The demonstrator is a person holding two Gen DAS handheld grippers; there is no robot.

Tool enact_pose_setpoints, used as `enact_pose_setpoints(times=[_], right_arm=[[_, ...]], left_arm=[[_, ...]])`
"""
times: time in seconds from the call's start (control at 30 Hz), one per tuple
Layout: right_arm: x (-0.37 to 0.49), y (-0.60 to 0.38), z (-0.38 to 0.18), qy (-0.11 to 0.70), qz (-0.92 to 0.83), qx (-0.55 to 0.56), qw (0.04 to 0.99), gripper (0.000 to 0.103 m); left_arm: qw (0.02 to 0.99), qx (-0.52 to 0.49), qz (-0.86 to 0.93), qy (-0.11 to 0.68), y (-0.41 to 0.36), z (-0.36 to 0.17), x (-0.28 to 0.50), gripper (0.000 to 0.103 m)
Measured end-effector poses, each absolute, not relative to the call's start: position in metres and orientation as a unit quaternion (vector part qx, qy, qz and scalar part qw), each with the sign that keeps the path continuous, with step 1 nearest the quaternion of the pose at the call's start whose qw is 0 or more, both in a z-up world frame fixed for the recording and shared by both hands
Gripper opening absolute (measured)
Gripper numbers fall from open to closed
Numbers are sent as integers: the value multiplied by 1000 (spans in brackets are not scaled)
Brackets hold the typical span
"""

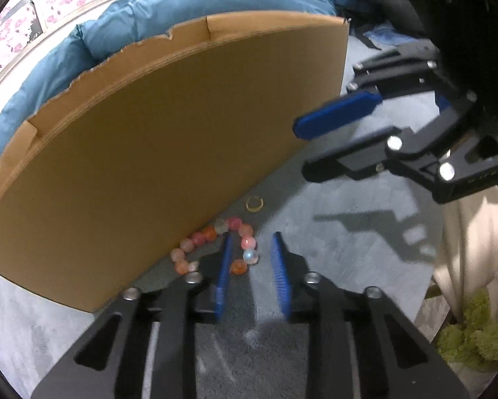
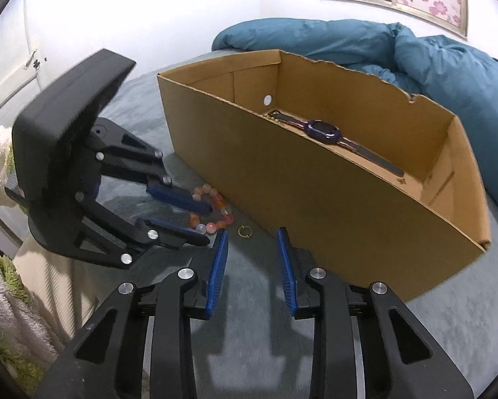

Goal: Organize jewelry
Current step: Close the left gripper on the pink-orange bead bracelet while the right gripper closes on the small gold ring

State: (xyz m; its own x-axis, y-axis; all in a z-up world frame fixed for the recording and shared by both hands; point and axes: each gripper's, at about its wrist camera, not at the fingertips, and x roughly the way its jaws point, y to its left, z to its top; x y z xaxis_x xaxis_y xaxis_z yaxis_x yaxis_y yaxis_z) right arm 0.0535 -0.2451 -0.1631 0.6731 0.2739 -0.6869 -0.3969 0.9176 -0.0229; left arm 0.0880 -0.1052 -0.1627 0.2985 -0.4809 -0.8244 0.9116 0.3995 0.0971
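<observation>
Purple watch [image 2: 322,131] inside cardboard box [image 2: 315,199]; bead bracelet [image 2: 212,209], gold ring [image 2: 245,231] beside it.

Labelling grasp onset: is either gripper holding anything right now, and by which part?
Nothing is gripped. The left gripper straddles one side of the bead bracelet, with a gap showing beside the beads. The right gripper is empty, short of the ring.

Left gripper [image 1: 250,249]: tilted steeply downward, blue pads narrowly apart, jaws not fully closed, nothing pressed between the pads
Left fingers [image 2: 179,196]: black linkage with blue pads, tips low at the bed surface
Right gripper [image 2: 252,242]: angled downward, blue pads a moderate gap apart, nothing between them
Right fingers [image 1: 335,113]: raised above the bed surface, casting a shadow
</observation>
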Motion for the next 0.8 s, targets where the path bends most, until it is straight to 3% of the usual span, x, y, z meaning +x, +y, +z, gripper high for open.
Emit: enact_pose_setpoints(times=[0.13, 0.8], right_arm=[[62, -237, -170, 365, 198, -96, 904, 25], [91, -223, -203, 407, 197, -113, 885, 16]], left_arm=[[757, 281, -457, 372, -100, -166, 94, 8], [777, 249, -426, 391, -57, -165, 105, 8]])
